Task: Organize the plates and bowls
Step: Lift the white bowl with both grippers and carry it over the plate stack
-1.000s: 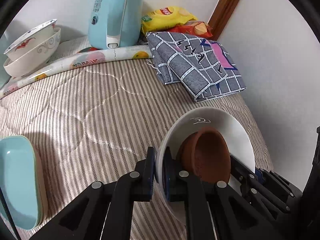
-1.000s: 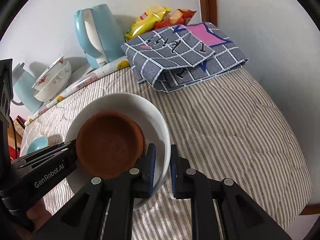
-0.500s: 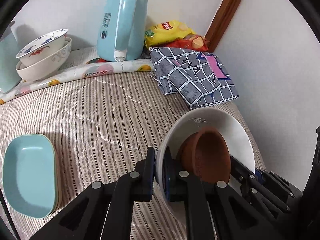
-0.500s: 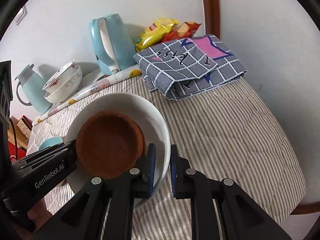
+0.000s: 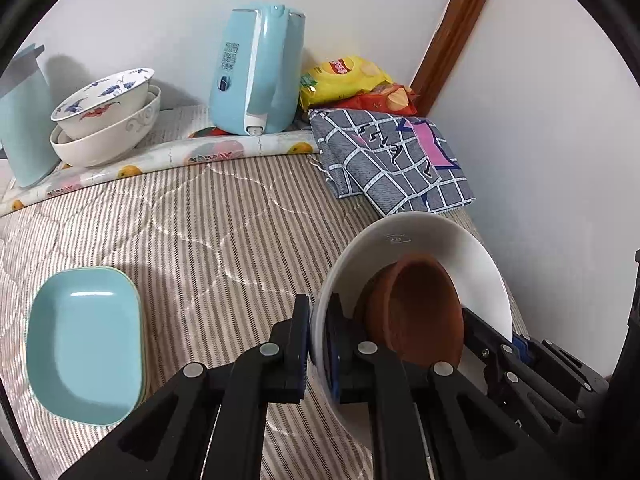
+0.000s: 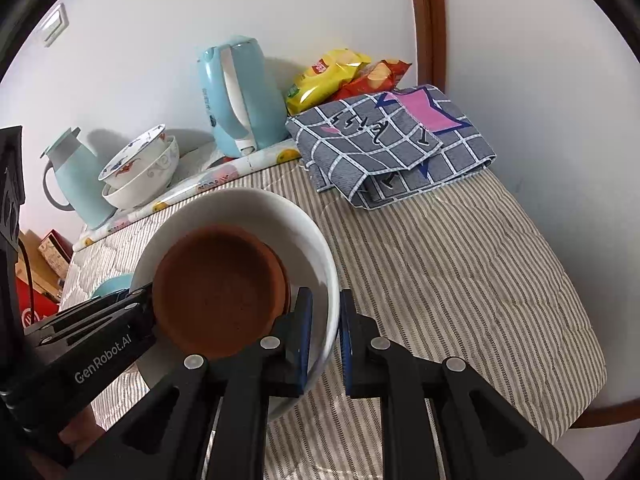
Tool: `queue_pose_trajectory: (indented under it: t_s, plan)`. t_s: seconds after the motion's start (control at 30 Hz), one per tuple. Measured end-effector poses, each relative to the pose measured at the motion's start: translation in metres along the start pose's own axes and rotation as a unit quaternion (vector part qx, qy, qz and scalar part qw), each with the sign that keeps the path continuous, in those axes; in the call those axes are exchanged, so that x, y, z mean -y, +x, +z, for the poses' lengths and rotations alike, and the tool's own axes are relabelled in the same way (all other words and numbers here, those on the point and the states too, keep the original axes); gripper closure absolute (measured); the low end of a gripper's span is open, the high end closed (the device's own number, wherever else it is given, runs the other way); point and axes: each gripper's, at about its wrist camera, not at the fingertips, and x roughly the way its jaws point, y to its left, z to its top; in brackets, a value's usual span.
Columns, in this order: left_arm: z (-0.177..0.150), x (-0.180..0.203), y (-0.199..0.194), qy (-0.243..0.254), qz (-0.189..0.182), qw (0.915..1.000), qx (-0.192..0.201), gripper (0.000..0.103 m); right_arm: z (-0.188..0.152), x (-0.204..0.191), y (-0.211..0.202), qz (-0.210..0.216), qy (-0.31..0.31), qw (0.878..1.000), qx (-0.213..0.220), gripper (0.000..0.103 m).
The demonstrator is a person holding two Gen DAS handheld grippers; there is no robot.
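Left wrist view: left gripper (image 5: pixel 318 344) and right gripper (image 6: pixel 323 344) jaws each clamp opposite rims of white bowl (image 5: pixel 404 232), aloft over bed (image 5: pixel 208 216). Loose brown bowl (image 5: pixel 416 316) inside could slide out if tilted.

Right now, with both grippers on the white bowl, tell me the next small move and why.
Probably carry the white bowl, brown bowl inside, left toward the stacked bowls. Left gripper and right gripper clamp opposite rims, and it hangs above the bedspread.

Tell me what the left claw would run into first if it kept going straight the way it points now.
Probably the tall pale-blue electric kettle by the wall, beyond bare striped quilt; depth is unclear. The left claw grips the white bowl.
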Motion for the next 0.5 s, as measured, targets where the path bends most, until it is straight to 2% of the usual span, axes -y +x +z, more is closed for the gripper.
queue_pose_trajectory:
  t_s: [0.5]
  plan:
    - [0.001,-0.026,-0.032,-0.005,0.001,0.9997,0.024,0.095,0.002,-0.032,-0.020,0.008,-0.020,1.000,0.017,0.091]
